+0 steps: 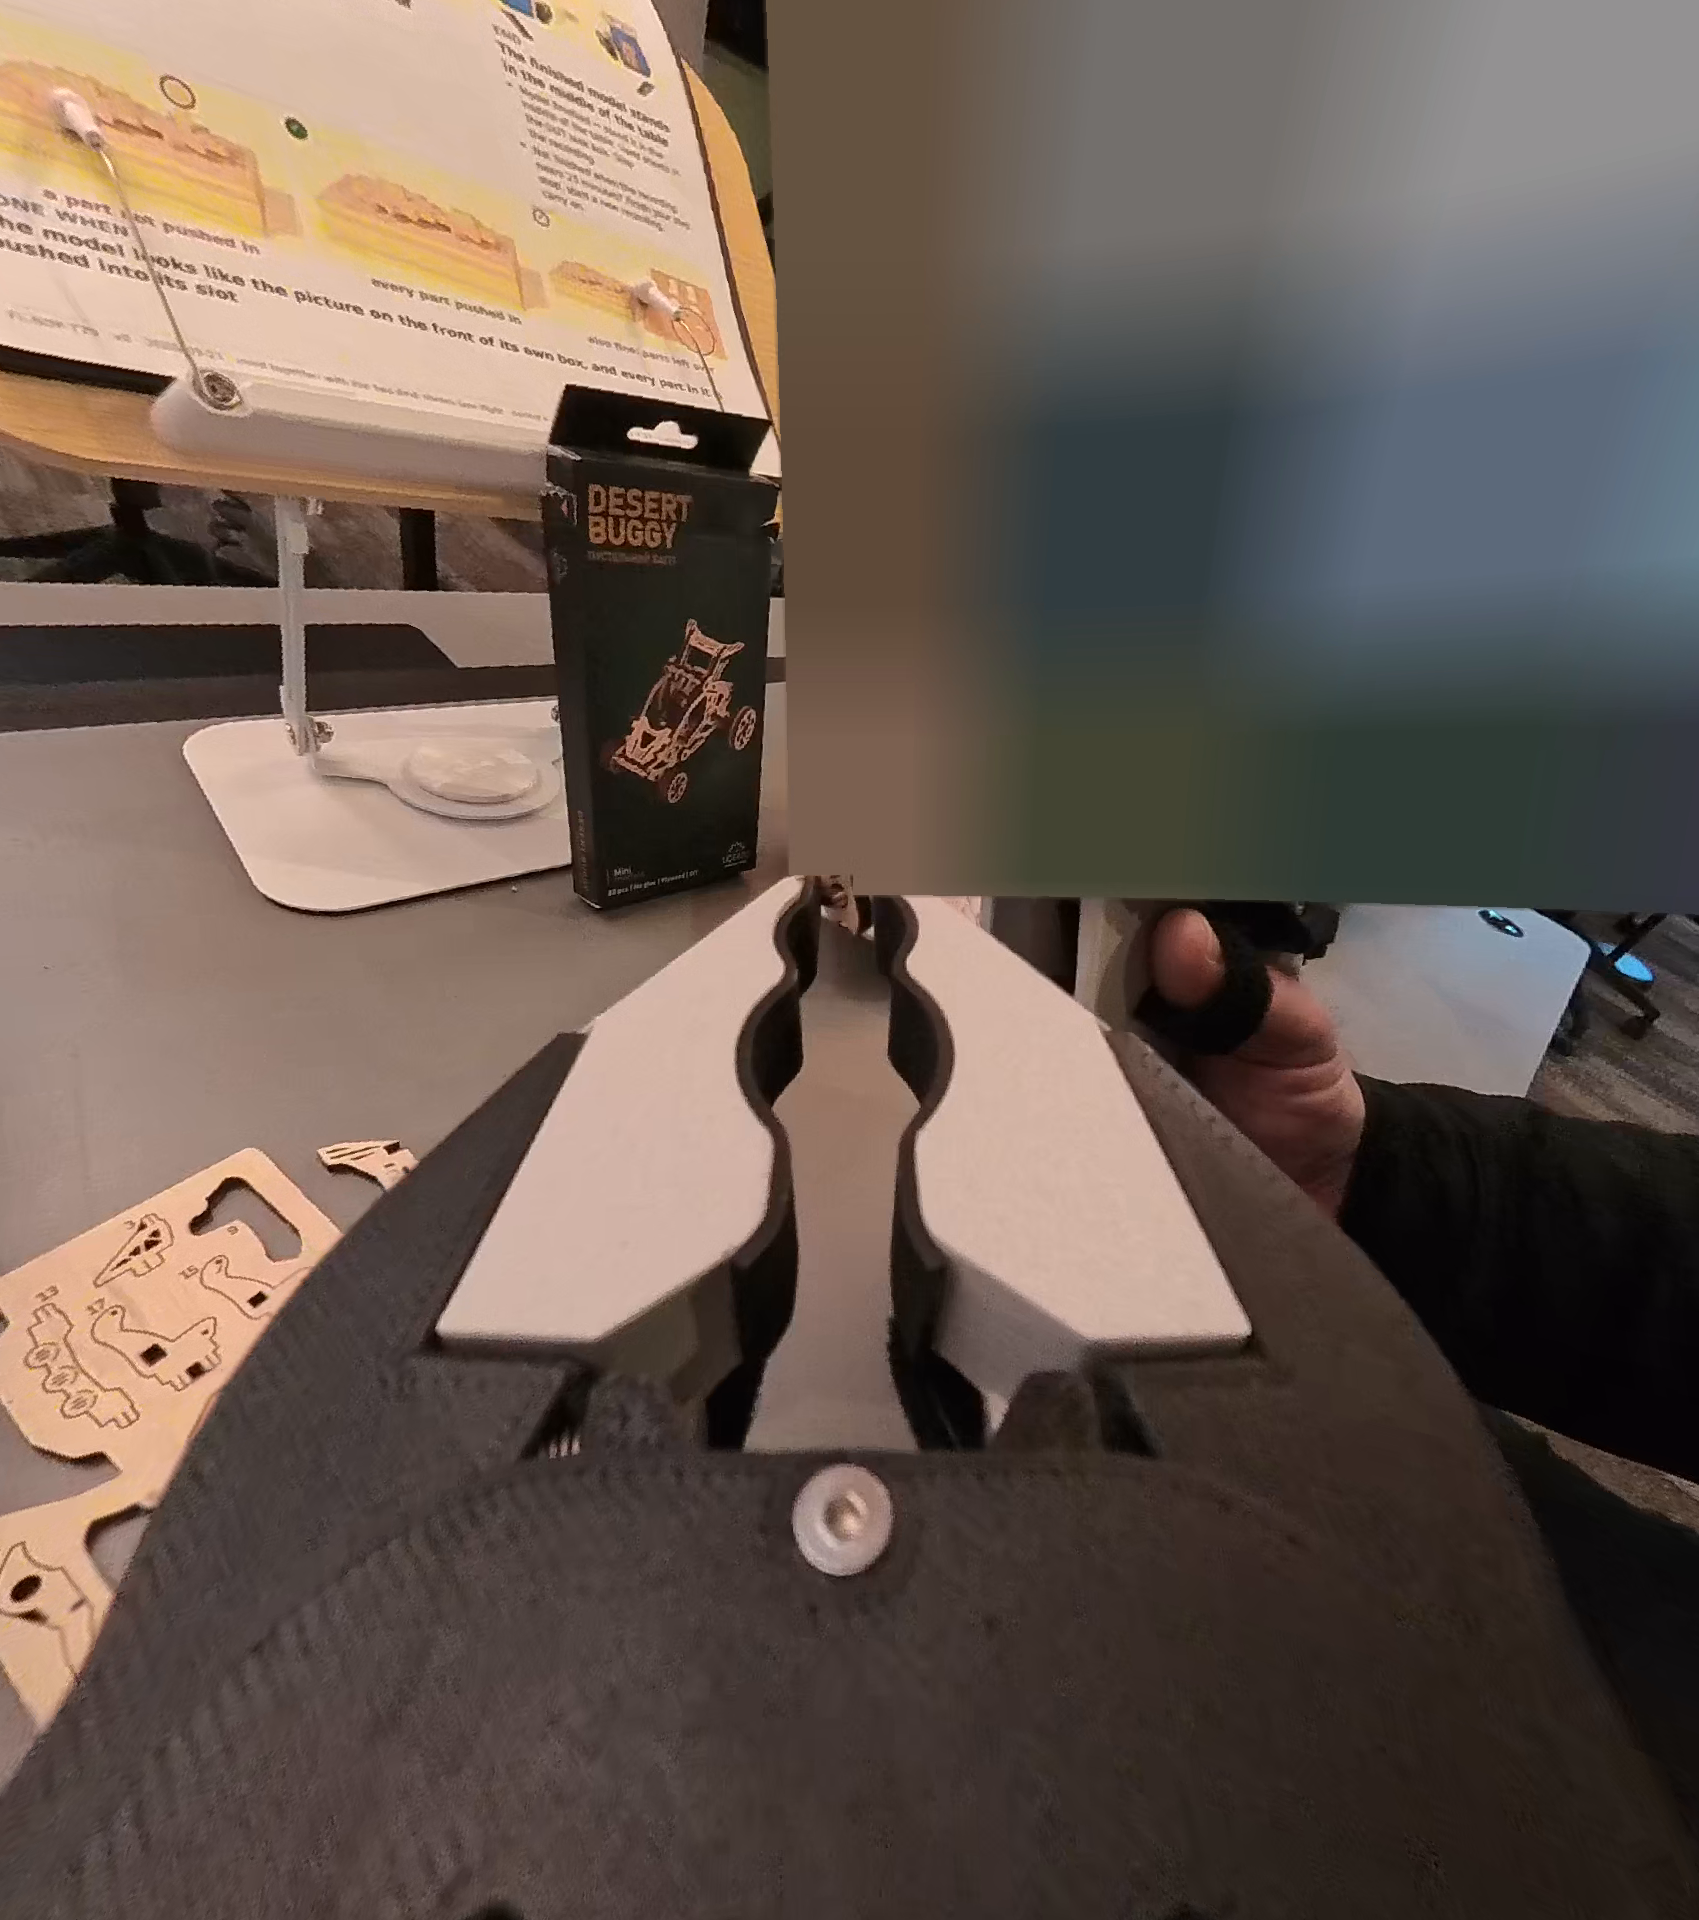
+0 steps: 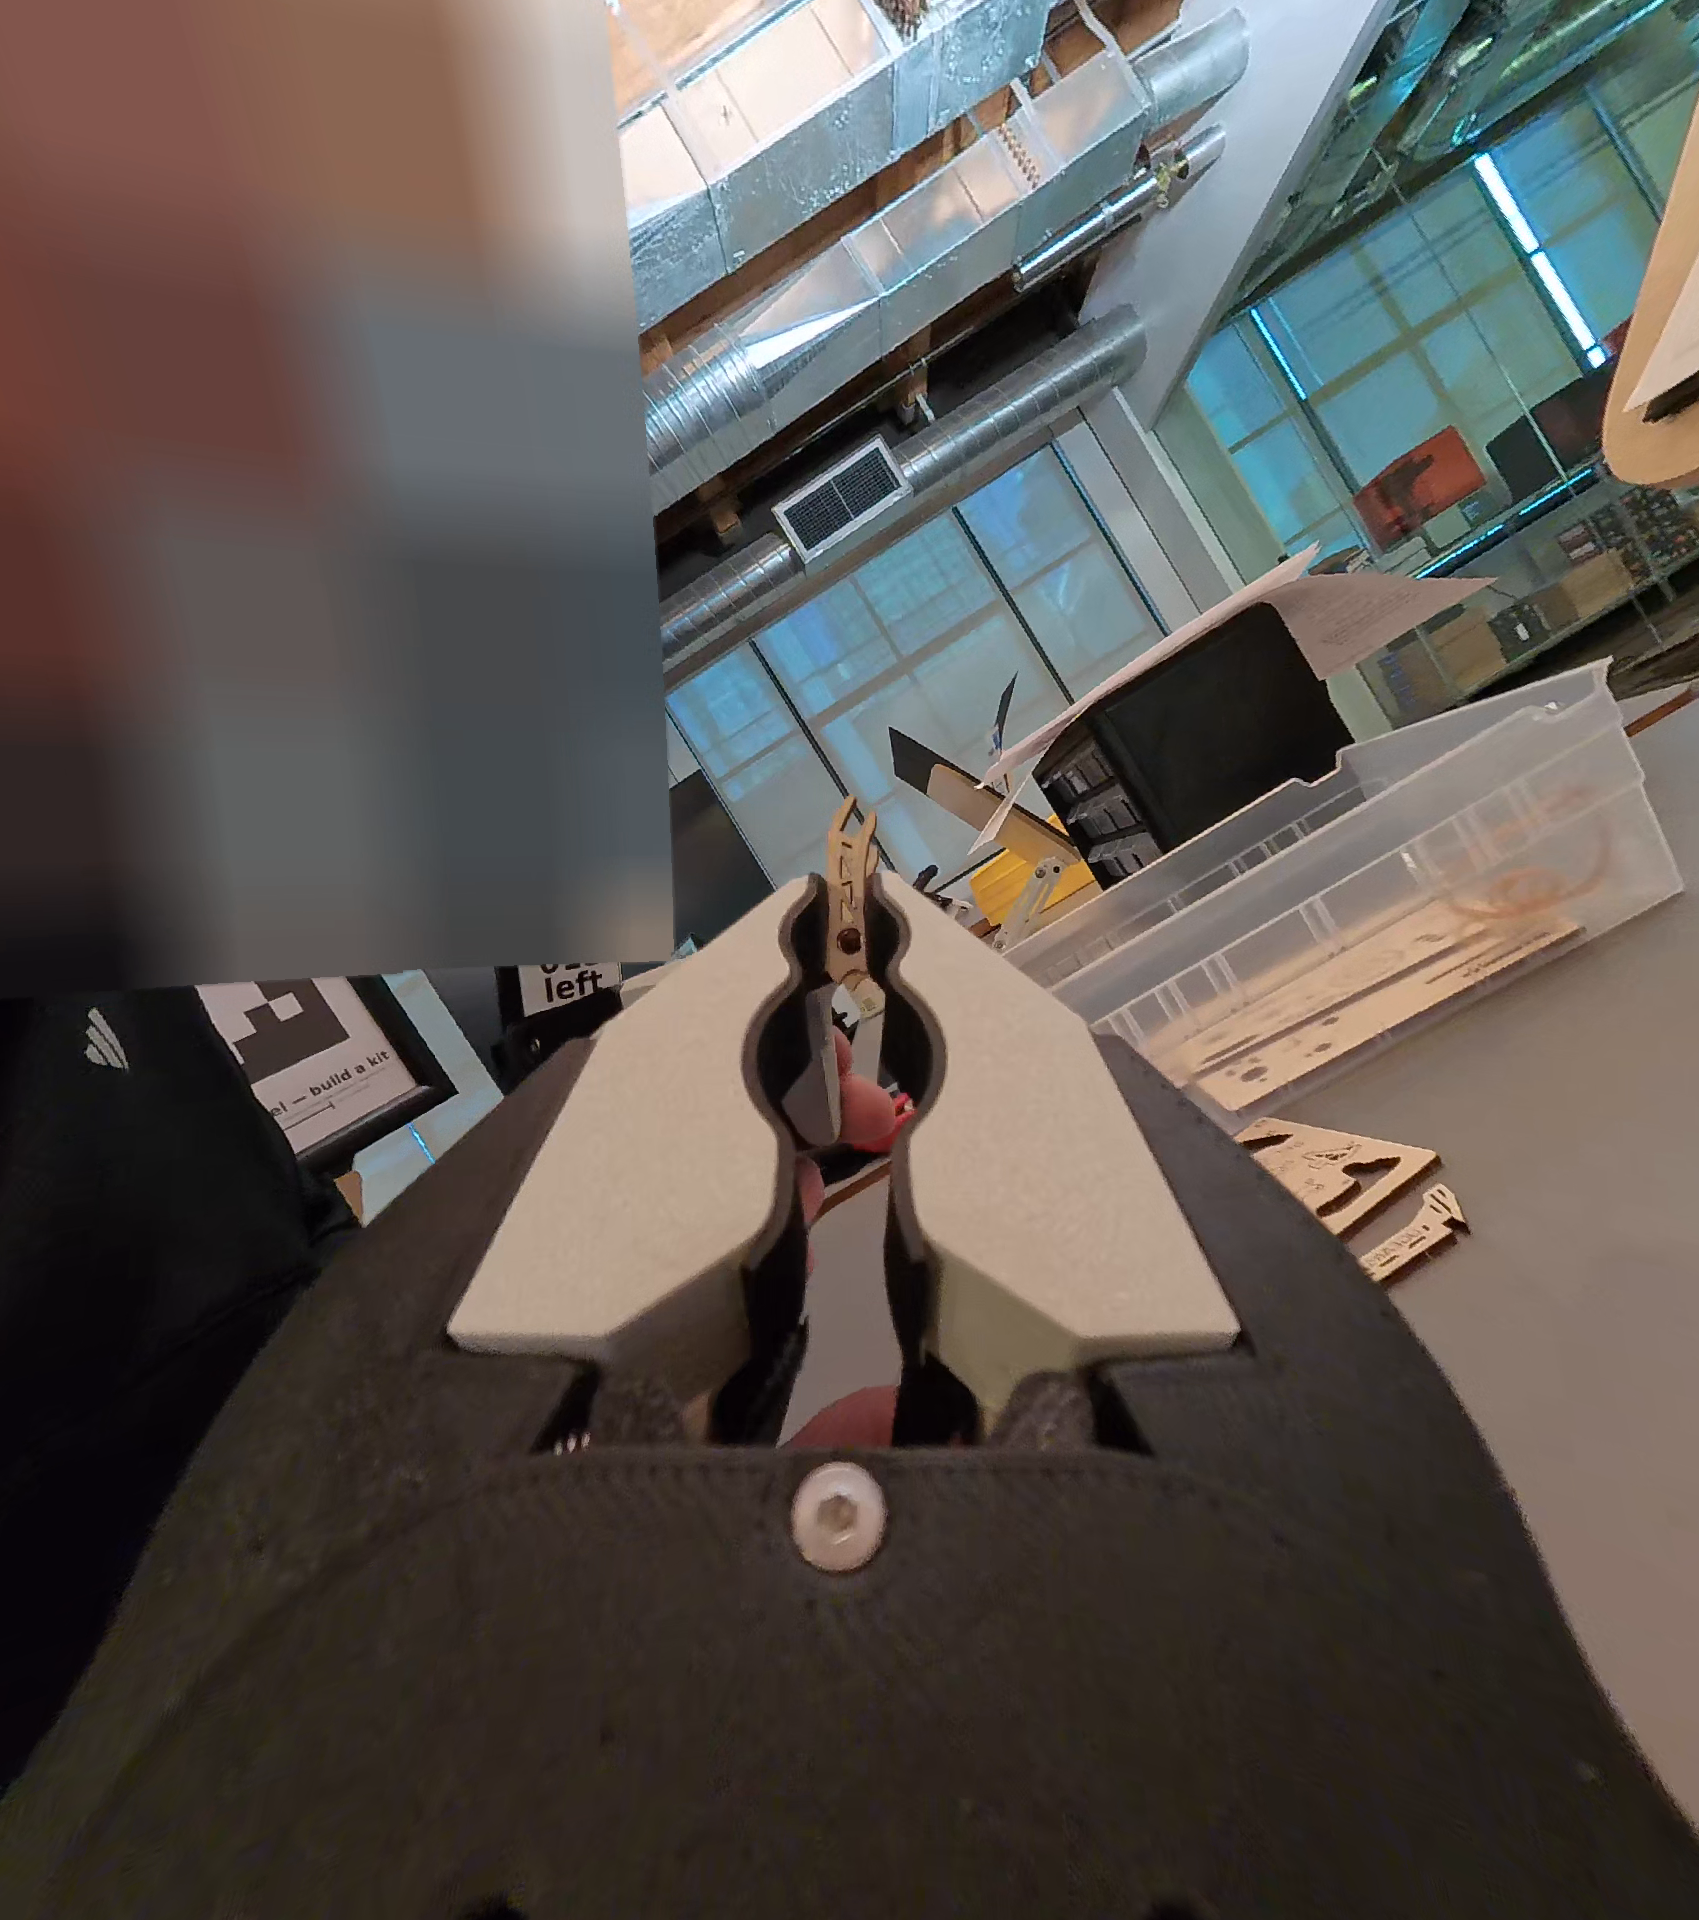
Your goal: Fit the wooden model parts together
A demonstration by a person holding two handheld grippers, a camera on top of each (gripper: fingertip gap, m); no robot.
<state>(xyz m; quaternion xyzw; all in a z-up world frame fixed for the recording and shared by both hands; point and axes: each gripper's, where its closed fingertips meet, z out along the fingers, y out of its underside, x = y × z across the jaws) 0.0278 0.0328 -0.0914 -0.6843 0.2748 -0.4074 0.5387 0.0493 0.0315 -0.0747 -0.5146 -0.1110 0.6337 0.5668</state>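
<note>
In the right wrist view my right gripper is shut on a thin, pale wooden part. The part stands upright and sticks out above the fingertips. In the left wrist view my left gripper is raised above the grey table, its fingers a narrow gap apart. A small wooden bit shows right at the tips. A blurred patch hides most of it, so I cannot tell whether the pads press on it. A punched wooden sheet lies on the table at the lower left, with a loose part beside it.
A black model box stands by a white stand holding an instruction sheet. A hand is at the right. A clear plastic tray with wooden sheets stands on the table; more sheet offcuts lie nearby. Less than 4 cm separates the two grippers' tips.
</note>
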